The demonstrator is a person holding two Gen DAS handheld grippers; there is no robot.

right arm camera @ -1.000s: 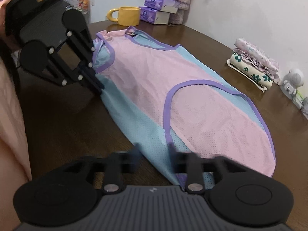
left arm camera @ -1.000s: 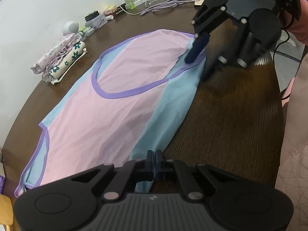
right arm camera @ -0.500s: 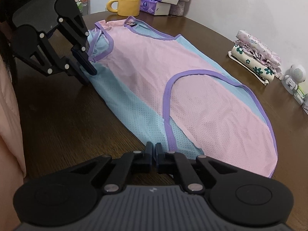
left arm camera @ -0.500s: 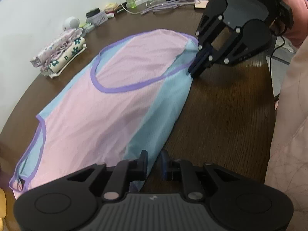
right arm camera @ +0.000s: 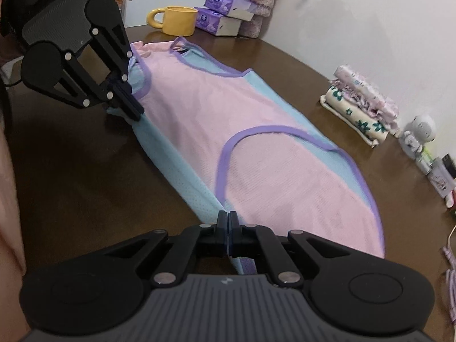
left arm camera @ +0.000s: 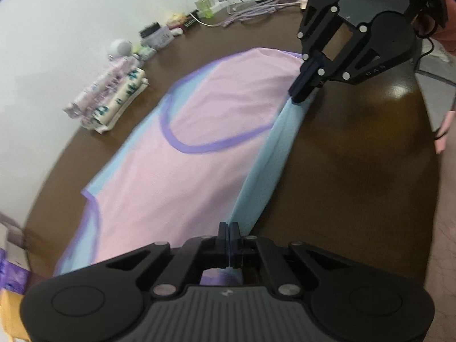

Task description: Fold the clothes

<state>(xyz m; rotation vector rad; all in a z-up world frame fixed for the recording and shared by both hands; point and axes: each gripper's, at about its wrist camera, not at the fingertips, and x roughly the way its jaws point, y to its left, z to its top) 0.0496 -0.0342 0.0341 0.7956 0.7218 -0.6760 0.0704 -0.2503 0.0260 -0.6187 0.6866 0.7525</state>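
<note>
Spread flat along the dark brown wooden counter (left arm camera: 356, 171): a pink and light-blue mesh sleeveless garment with purple trim (left arm camera: 176, 171), long axis running away from both cameras.

From the left wrist view, going left to right: a purple packet (left arm camera: 11, 273) cut off at the far left edge, then a folded stack of floral cloths (left arm camera: 111, 99) near the wall, well apart from the garment's far edge. A small white round gadget (left arm camera: 121, 47) just behind the stack, then a clutter of chargers and lilac cables (left arm camera: 256, 8) along the back rim. Left tongs (left arm camera: 229, 229) pinched together on the near light-blue edge, lifting it into a ridge off the counter. Further right, right tongs (left arm camera: 299, 92) clamped on the same blue edge at the other end. Right of that ridge, bare dark wood out to the counter's rim.

From the right wrist view, left to right: bare wood on the left, left tongs (right arm camera: 129, 104) gripping the blue edge by the purple-trimmed armhole. A yellow ceramic mug (right arm camera: 175, 20) and purple tissue boxes (right arm camera: 225, 14) at the back, beyond the garment's far end. Right tongs (right arm camera: 228, 222) closed on the blue edge up close. Garment's far purple hem lying flat, a strip of open wood between it and the floral stack (right arm camera: 362, 111).
</note>
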